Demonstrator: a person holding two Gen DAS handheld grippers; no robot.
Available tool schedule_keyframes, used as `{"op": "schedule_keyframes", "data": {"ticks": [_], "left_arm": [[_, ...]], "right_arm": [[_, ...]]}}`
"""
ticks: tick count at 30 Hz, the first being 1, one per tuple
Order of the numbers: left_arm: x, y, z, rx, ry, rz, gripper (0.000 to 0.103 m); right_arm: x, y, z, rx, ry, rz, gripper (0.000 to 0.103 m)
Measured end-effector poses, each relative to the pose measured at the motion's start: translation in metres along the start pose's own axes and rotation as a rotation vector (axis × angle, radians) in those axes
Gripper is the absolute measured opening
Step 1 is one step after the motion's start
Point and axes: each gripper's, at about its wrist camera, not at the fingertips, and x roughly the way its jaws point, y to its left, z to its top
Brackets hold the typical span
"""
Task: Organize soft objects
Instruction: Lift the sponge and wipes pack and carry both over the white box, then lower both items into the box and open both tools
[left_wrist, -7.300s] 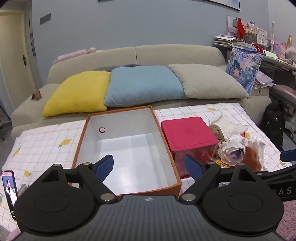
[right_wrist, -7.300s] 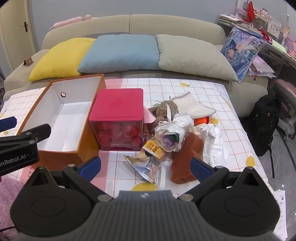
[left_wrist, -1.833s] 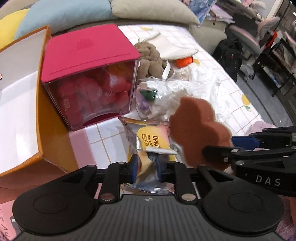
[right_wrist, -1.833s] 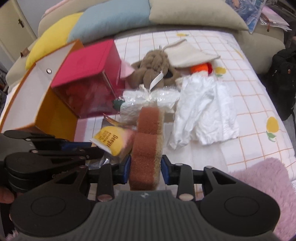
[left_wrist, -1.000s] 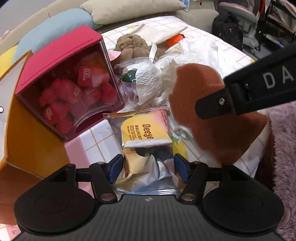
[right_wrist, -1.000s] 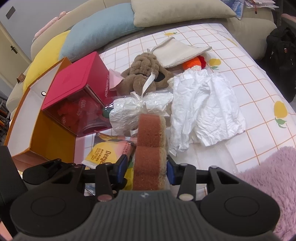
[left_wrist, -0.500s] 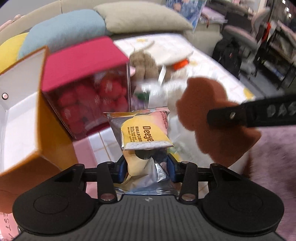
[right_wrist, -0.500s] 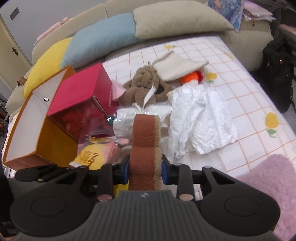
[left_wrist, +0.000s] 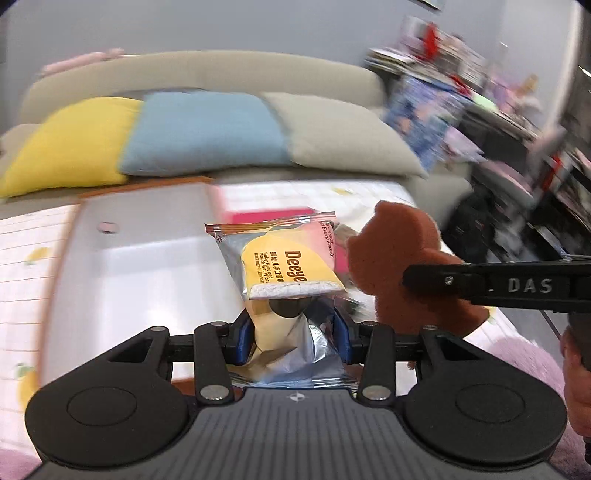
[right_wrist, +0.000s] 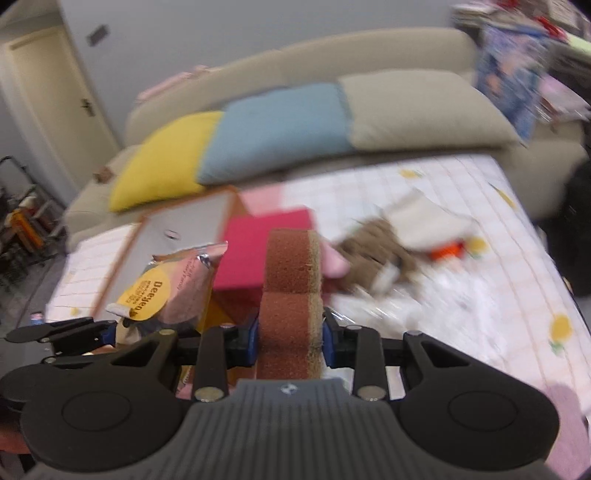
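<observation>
Two grippers, each loaded: left gripper (left_wrist: 293, 334) clamps one wet-wipes pack (left_wrist: 284, 266) above one orange box (left_wrist: 140, 258); right gripper (right_wrist: 288, 338) clamps one brown sponge (right_wrist: 291, 295). Three sofa cushions (left_wrist: 207, 133) behind.

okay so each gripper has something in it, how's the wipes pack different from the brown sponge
The wipes pack is a shiny, crinkled foil pouch with yellow and pink print; the brown sponge is matte, porous and unprinted. The pack is flat and thin; the sponge is a thick lobed block. The left gripper holds the pack, the right gripper the sponge. Both are clamped at their lower end.
</observation>
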Motion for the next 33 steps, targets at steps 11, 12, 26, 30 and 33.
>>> {"op": "schedule_keyframes", "data": {"ticks": [11,12,26,30,33], "left_arm": [[0.010,0.087,0.021,-0.040,0.147,0.160,0.049],[0.019,0.092,0.023,-0.026,0.176,0.164,0.049],[0.073,0.123,-0.007,0.125,0.398,0.256,0.049],[0.079,0.125,-0.011,0.128,0.424,0.262,0.053],[0.083,0.126,-0.012,0.125,0.444,0.252,0.054]], "right_arm": [[0.098,0.111,0.036,-0.094,0.131,0.131,0.031],[0.111,0.119,0.036,-0.103,0.148,0.119,0.031],[0.212,0.150,0.018,-0.203,0.406,0.032,0.031],[0.222,0.153,0.012,-0.215,0.446,0.013,0.031],[0.228,0.157,0.006,-0.237,0.473,-0.019,0.031]]}}
